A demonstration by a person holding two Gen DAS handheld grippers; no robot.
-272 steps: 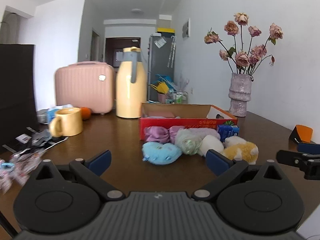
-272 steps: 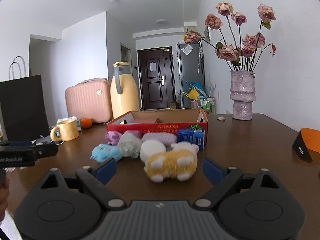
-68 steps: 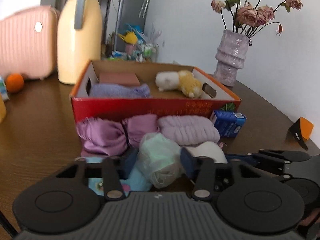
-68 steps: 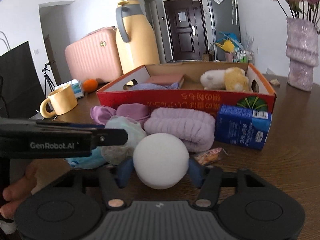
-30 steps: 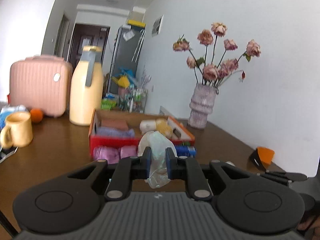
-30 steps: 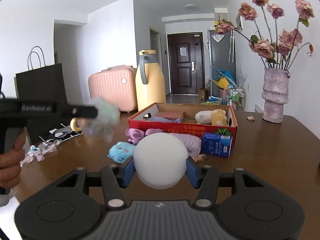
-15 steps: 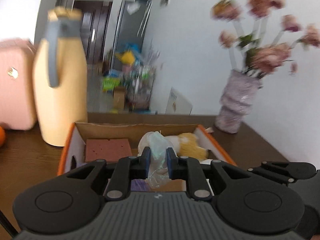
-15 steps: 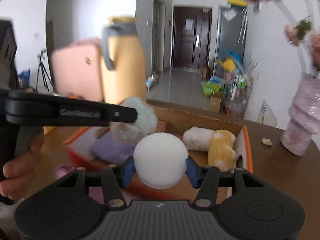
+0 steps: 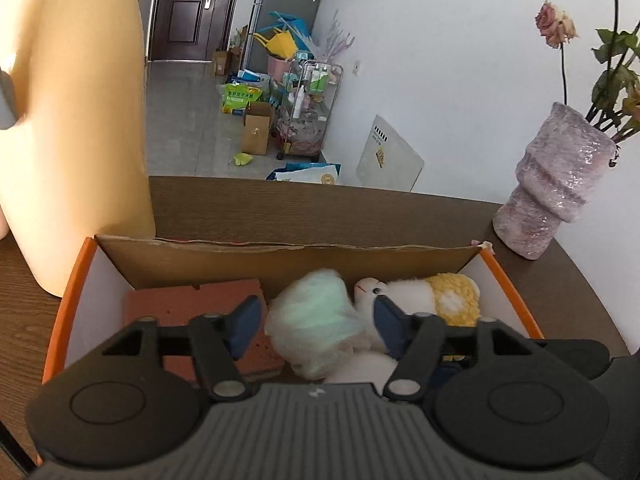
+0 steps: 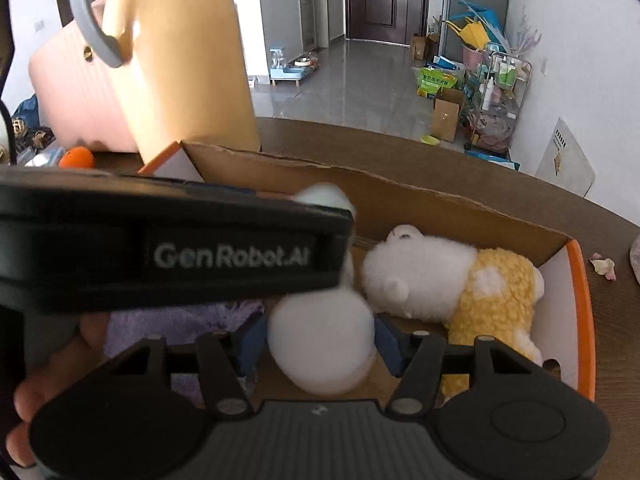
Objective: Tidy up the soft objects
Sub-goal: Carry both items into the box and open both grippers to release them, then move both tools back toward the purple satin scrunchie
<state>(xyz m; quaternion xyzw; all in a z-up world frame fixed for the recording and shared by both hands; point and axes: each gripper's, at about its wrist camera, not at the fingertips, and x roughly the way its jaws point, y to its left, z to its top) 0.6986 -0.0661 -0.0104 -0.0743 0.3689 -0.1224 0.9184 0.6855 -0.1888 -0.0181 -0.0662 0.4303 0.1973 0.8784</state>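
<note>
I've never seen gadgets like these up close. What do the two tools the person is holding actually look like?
Both are black plastic. Each tool, left and right, has a ribbed grey top, two round discs at the sides, jointed black fingers with silver rivets, and blue pads. The left one's side carries white "GenRobot.AI" lettering.

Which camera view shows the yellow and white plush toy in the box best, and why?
The right wrist view: the plush toy lies almost fully visible inside the cardboard box, head and yellow body clear. In the left wrist view the toy is partly hidden behind the left gripper and the pale green soft ball.
</note>
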